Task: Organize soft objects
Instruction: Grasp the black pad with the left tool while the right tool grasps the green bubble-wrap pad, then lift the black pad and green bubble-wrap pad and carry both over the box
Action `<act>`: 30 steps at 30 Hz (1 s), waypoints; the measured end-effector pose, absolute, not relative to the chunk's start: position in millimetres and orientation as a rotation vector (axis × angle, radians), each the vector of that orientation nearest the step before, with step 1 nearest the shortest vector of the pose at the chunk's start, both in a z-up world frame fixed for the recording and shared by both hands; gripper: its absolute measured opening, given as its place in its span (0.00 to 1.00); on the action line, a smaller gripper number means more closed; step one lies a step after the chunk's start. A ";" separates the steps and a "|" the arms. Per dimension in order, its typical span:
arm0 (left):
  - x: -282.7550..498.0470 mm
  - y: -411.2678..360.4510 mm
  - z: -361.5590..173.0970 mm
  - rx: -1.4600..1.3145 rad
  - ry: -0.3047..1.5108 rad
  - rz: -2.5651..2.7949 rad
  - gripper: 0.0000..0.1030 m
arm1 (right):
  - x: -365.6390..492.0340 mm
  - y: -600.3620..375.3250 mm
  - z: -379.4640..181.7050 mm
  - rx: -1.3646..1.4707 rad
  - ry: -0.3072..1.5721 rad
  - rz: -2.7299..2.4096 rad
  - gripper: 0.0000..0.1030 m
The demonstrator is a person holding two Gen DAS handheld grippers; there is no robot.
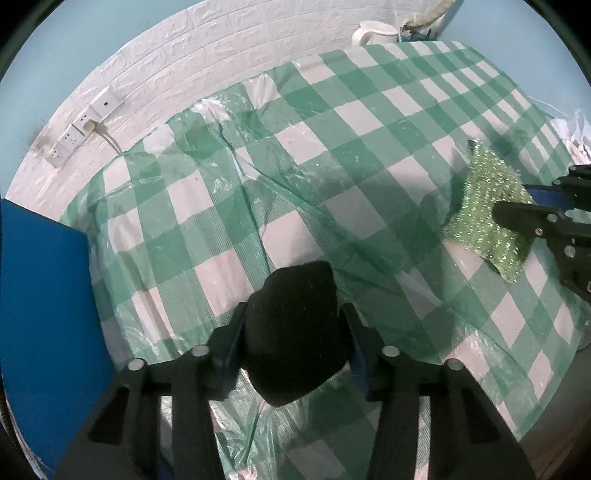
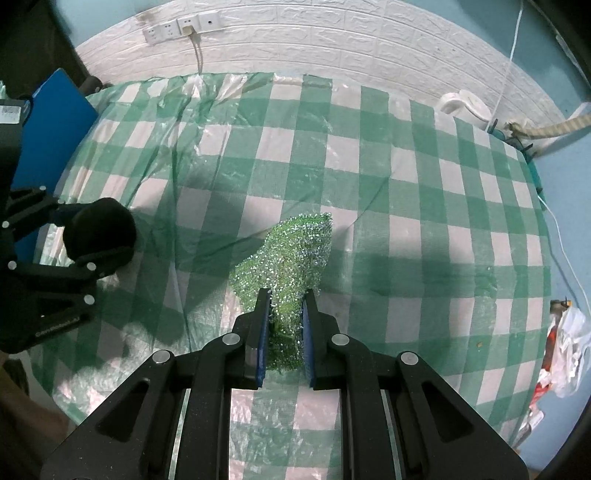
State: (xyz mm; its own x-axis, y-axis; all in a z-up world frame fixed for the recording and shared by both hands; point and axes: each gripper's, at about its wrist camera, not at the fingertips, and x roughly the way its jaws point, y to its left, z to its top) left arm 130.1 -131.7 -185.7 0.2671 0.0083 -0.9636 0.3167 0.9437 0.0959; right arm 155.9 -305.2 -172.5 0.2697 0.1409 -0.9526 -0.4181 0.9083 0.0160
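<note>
The left gripper (image 1: pixel 293 325) fills the bottom of its own view, its two black fingers closed on a black soft object (image 1: pixel 295 332) — a matte, lumpy, rounded pad that bulges out above and below the fingers. In the right wrist view the same gripper shows at 9 o'clock, with the dark pad between its fingers; faint white lettering runs along its black body, too small to read.

The right gripper (image 2: pixel 286 295) reaches up from 6 o'clock in its own view. Its blue-padded fingers are nearly together, pinching the near end of a green sparkly scrubber (image 2: pixel 291 254) — a loosely knitted, glittery cloth whose far corner points toward 12 o'clock and lies against the tablecloth. In the left wrist view this scrubber sits at 3 o'clock with the right gripper's black finger over its edge.

Under both lies a green-and-white checked tablecloth (image 2: pixel 406 206) of thin, crinkled, shiny plastic, creased in long folds. A flat blue panel (image 1: pixel 40 288) stands at 9 o'clock beside the table's edge. Behind the table is a white wall (image 2: pixel 332 33) with a raised brick pattern, carrying a row of white wall sockets (image 2: pixel 181 27) at 11 o'clock, one with a cord hanging from it. A white kettle (image 2: pixel 465 105) stands at the table's far edge at 2 o'clock.
</note>
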 end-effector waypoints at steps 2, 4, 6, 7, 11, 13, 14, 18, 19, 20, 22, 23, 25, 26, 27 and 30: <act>128.4 -131.3 -184.4 0.303 1.284 -0.214 0.42 | 156.6 -304.4 -171.3 -0.263 1.243 0.384 0.13; 126.8 -131.4 -182.8 0.319 1.275 -0.213 0.39 | 153.7 -302.5 -168.3 -0.267 1.238 0.385 0.13; 125.7 -131.4 -181.0 0.334 1.266 -0.211 0.38 | 153.9 -300.5 -165.5 -0.274 1.231 0.388 0.13; 125.0 -131.1 -179.9 0.339 1.263 -0.212 0.38 | 153.0 -299.7 -164.1 -0.275 1.228 0.389 0.13; 121.5 -129.1 -173.8 0.349 1.249 -0.207 0.38 | 150.5 -296.2 -157.1 -0.283 1.212 0.394 0.13; 113.2 -130.8 -168.0 0.353 1.240 -0.202 0.38 | 148.4 -294.3 -152.3 -0.287 1.202 0.394 0.13; 109.1 -131.7 -164.9 0.353 1.236 -0.200 0.38 | 147.3 -293.6 -150.2 -0.289 1.198 0.395 0.13; 101.3 -131.3 -155.2 0.357 1.215 -0.196 0.38 | 142.7 -291.1 -140.4 -0.293 1.182 0.398 0.13; 99.3 -130.9 -152.5 0.358 1.209 -0.196 0.38 | 141.9 -290.5 -138.5 -0.293 1.178 0.397 0.13; 96.3 -130.9 -149.2 0.361 1.202 -0.197 0.38 | 140.4 -289.6 -135.6 -0.293 1.173 0.399 0.13; 90.9 -131.2 -144.4 0.367 1.191 -0.198 0.38 | 138.0 -287.9 -131.3 -0.294 1.166 0.402 0.13; 88.3 -131.1 -141.8 0.371 1.184 -0.196 0.38 | 136.7 -286.9 -129.0 -0.295 1.162 0.404 0.13; 83.0 -130.9 -136.8 0.379 1.172 -0.195 0.38 | 133.8 -284.7 -124.4 -0.298 1.154 0.409 0.13; 81.2 -130.6 -134.8 0.381 1.168 -0.193 0.38 | 131.9 -283.5 -122.1 -0.299 1.149 0.411 0.13; 78.7 -130.0 -132.2 0.381 1.164 -0.192 0.38 | 130.8 -282.2 -120.4 -0.300 1.147 0.414 0.13; 75.4 -124.8 -126.7 0.383 1.154 -0.187 0.38 | 126.6 -279.6 -115.1 -0.305 1.138 0.418 0.13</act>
